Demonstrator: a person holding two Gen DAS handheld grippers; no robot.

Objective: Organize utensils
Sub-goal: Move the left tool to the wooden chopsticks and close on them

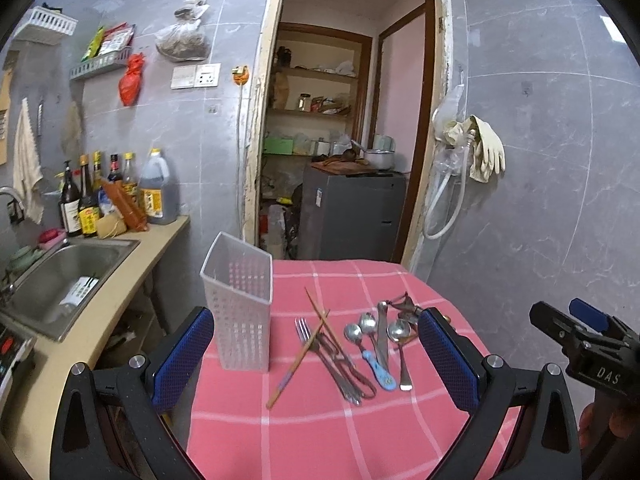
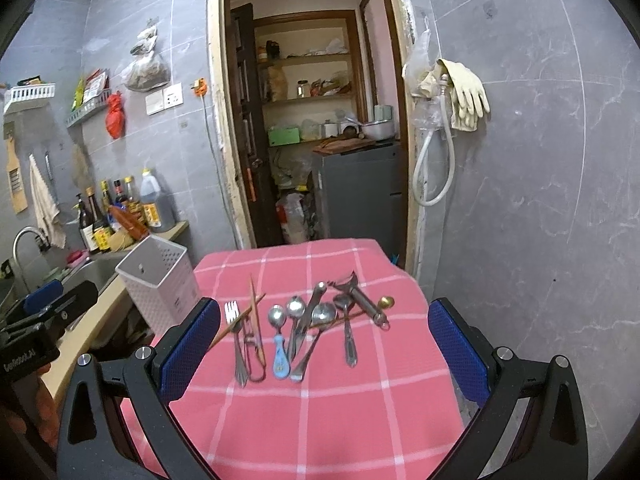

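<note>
- Your left gripper [image 1: 316, 356] is nearest, hovering over the front of the table with its blue-padded fingers [image 1: 184, 354] spread wide and nothing between them.
- Your right gripper [image 2: 324, 346] sits the same way: fingers [image 2: 458, 346] wide apart, holding nothing, above the near part of the pink checked cloth [image 2: 320, 420].
- Just ahead of both, the utensils lie loose on the cloth in a rough row.
- On the left of that row, the forks [image 2: 236, 344] lie side by side, with a pair of wooden chopsticks [image 1: 304, 354] crossing over them.
- In the middle, the spoon with the blue handle [image 2: 279, 344] lies next to plain steel spoons [image 2: 316, 332].
- Farther right and a bit farther back, the metal peeler [image 2: 362, 298] lies at an angle, touching the spoons' end of the pile.
- The white perforated holder [image 1: 240, 304] stands upright at the left edge of the table, just beside the forks, apart from them; nothing shows inside it.
- Beyond the holder, to the left, is the steel sink [image 1: 68, 280], with sauce bottles [image 1: 116, 196] along the counter behind it.
- At the back, an open doorway [image 2: 312, 120] shows shelves, and rubber gloves [image 2: 466, 94] hang on the wall.
</note>
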